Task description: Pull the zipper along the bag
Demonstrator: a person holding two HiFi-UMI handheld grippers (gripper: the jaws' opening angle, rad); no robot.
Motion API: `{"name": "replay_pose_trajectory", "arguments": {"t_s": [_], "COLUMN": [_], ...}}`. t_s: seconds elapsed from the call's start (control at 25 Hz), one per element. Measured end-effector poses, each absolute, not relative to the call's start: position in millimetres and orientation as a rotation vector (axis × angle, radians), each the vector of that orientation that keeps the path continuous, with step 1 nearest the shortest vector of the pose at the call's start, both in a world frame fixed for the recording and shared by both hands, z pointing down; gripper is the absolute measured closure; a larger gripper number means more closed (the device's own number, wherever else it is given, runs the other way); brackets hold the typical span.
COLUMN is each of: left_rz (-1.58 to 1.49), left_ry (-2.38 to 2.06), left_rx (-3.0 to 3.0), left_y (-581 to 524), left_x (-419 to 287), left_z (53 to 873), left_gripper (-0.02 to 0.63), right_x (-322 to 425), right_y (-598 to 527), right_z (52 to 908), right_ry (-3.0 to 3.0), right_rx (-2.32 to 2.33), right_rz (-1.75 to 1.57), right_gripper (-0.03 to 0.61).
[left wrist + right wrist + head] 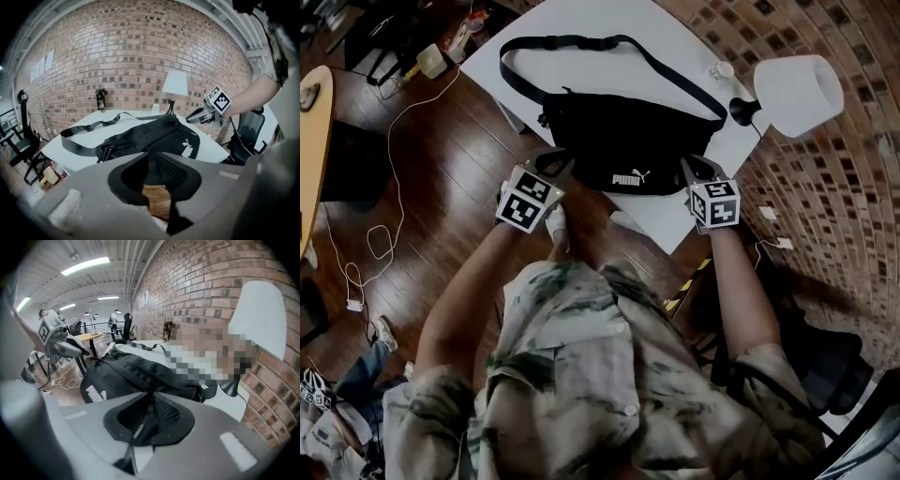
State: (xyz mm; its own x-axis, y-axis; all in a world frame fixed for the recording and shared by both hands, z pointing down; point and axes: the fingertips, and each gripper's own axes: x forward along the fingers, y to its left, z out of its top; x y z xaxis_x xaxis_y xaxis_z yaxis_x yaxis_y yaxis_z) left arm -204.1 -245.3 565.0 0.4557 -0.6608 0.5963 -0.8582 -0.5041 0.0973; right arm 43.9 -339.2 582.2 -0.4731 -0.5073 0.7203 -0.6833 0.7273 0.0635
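Observation:
A black waist bag (pixel 619 131) with a white logo lies on the white table (pixel 581 19), its strap (pixel 581 42) looped toward the far side. My left gripper (pixel 555 161) hovers at the bag's near left corner. In the left gripper view the bag (pixel 154 133) lies just beyond the left gripper (pixel 152 157), whose jaws stand open with only wood floor showing through the gap. Zipper pulls (pixel 107 152) hang at the bag's left end. My right gripper (pixel 694 167) is at the bag's near right end. In its own view the right gripper (pixel 151 399) is shut and empty before the bag (pixel 136 371).
A white-shaded desk lamp (pixel 797 89) stands at the table's right corner by the brick wall. A dark can (pixel 100 100) sits at the table's far edge. Cables (pixel 366 244) trail over the wood floor at left, beside a yellow round table (pixel 311 141). An office chair (pixel 248 131) stands at right.

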Motion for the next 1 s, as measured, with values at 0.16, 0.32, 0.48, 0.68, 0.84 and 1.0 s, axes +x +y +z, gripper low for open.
{"name": "replay_pose_trajectory", "arguments": {"t_s": [0.16, 0.32, 0.48, 0.68, 0.84, 1.0], "left_rz": [0.596, 0.44, 0.334, 0.296, 0.276, 0.236], "left_ry": [-1.361, -1.396, -1.386, -1.387, -1.341, -1.301], "left_rx": [2.311, 2.27, 2.225, 2.235, 2.308, 2.376], "left_y": [-180, -89, 3, 78, 118, 157], "left_x": [-177, -127, -79, -52, -25, -16], "left_z": [525, 490, 466, 430, 405, 383], "left_gripper": [0.555, 0.555, 0.557, 0.558, 0.563, 0.571], "right_x": [76, 115, 152, 165, 155, 134], "right_y": [-268, -176, -87, -10, 42, 96], "right_z": [549, 537, 532, 505, 472, 445], "right_ry": [-2.286, -2.361, -2.381, -2.456, -2.523, -2.578], "right_rx": [0.878, 0.818, 0.754, 0.72, 0.668, 0.61], "right_rz": [0.271, 0.299, 0.354, 0.38, 0.311, 0.265], "right_gripper": [0.537, 0.541, 0.545, 0.549, 0.549, 0.549]}}
